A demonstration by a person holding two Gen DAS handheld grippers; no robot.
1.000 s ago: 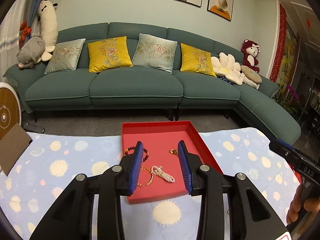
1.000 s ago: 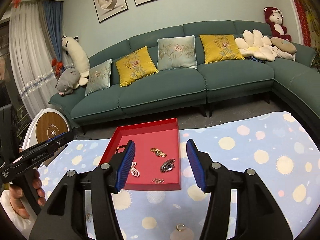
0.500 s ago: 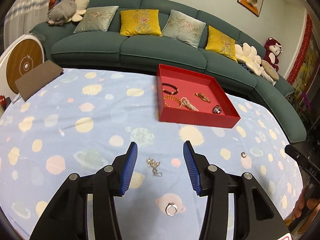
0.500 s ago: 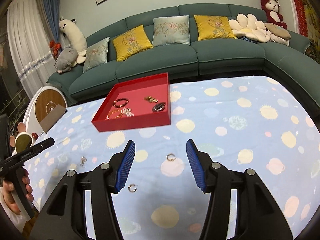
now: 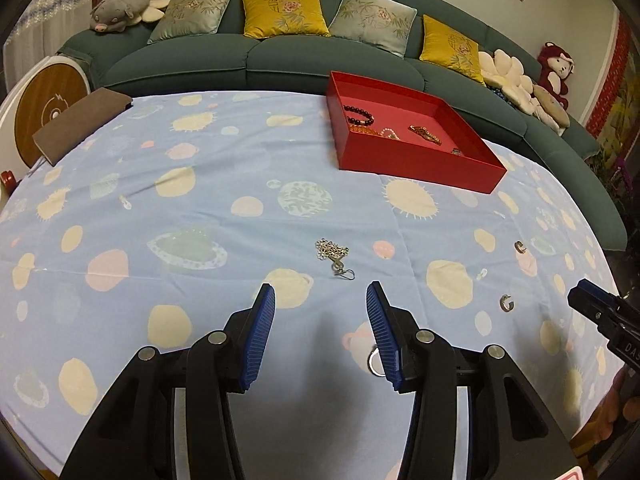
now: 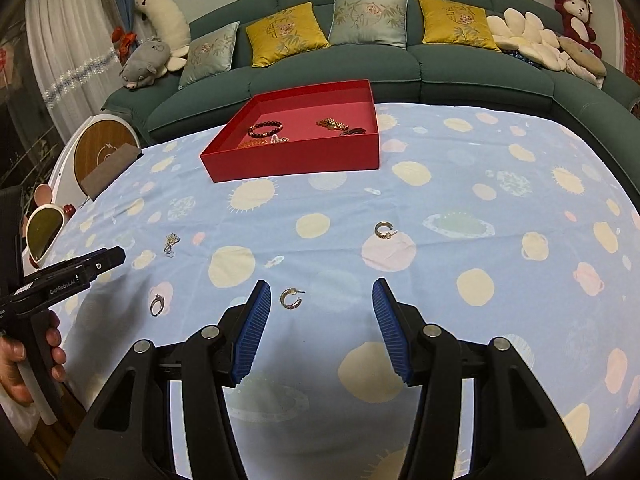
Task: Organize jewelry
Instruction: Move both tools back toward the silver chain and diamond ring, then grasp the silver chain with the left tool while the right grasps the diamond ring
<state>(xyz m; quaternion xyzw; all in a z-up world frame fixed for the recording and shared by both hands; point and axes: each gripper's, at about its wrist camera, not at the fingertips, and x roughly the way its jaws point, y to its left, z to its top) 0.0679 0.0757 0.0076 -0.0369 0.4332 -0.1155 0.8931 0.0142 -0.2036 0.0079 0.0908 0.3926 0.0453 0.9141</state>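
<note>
My left gripper [image 5: 321, 300] hangs with jaws parted and nothing between them; a silver ring [image 5: 375, 359] lies right under its right finger, half hidden by the pad, and a silver chain earring [image 5: 335, 254] sits just ahead of the tips, so I judge it is lined up for one of those two. My right gripper [image 6: 321, 299] is likewise spread and empty, with a small hoop earring [image 6: 291, 298] lying close inside its left finger, well placed for a pinch. A second hoop [image 6: 384, 230] rests farther ahead, slightly right of centre. Beyond both, the red tray [image 6: 294, 158] stands across the spotted cloth [image 6: 460, 184], already holding a dark bead bracelet [image 6: 265, 128] and gold pieces, presumably where the loose items belong.
</note>
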